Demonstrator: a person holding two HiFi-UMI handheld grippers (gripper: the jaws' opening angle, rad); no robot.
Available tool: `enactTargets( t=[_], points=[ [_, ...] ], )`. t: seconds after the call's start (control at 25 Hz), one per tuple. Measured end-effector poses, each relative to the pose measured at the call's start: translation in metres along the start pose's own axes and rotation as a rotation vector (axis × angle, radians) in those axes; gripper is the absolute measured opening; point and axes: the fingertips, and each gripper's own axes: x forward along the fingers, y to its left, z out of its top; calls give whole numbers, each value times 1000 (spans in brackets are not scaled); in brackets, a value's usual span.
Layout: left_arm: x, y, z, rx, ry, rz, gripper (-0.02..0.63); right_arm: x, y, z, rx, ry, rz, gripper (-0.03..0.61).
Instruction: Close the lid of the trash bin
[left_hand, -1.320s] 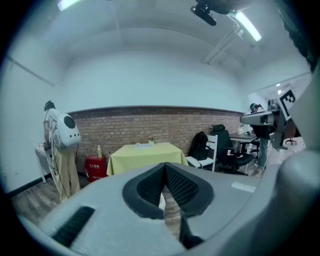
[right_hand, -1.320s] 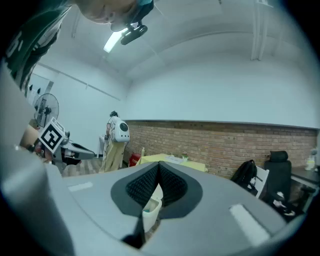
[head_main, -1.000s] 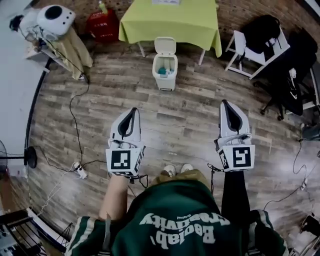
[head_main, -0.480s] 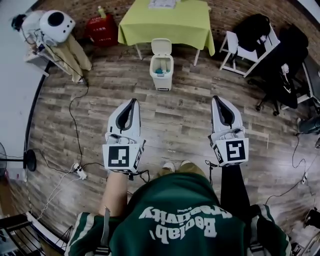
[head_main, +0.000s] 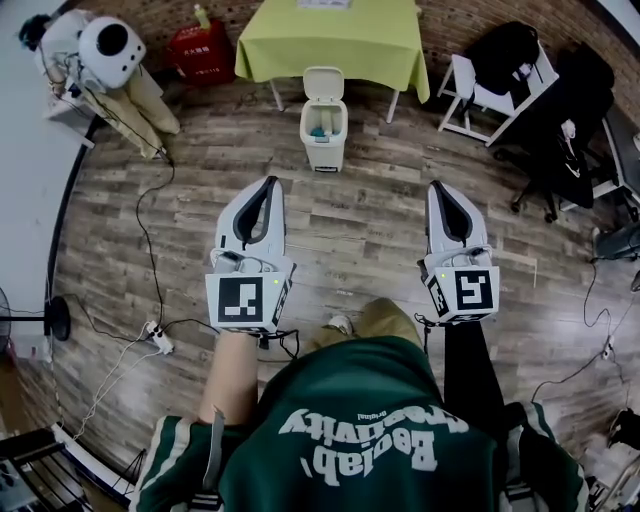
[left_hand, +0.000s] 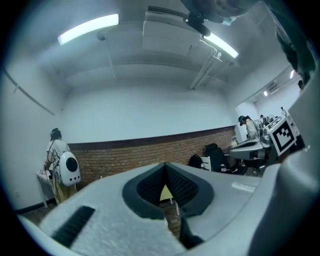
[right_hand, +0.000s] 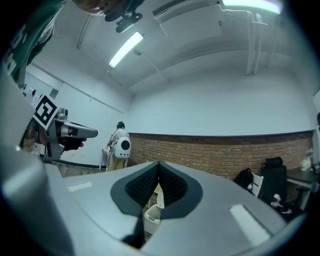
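Both arms reach forward, side by side and well apart, each holding its tongs level and pointed toward the far wall. The left tongs are closed tip to tip on nothing. The right tongs are closed and empty too. The hands are hidden under the 2 marker cubes; only a bare left forearm and a dark right sleeve show.

The trash bin stands on the wooden floor, far ahead between the 2 tongs, just in front of a tabletop draped in lime-green cloth. Its lid stands upright, open. Inside lies something teal, too small to identify. In the right gripper view only a slice of the bin shows through the gap behind the closed tips.
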Motion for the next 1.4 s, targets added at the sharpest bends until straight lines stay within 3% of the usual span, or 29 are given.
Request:
enactTargets(
  t=[0.12, 0.48, 0.96, 1.4],
  points=[
    [3, 6, 0, 36, 7, 28, 9, 6, 4, -4, 5, 9, 16, 67],
    [36, 18, -5, 17, 22, 30, 60, 40, -3, -19, 13, 29, 33, 66],
    [107, 47, -24, 16, 45, 32, 58, 120, -32, -27, -16, 31, 74, 67],
    [204, 61, -19, -18, 31, 60, 46, 202, -82, -31, -7, 18, 122, 67]
  ],
)
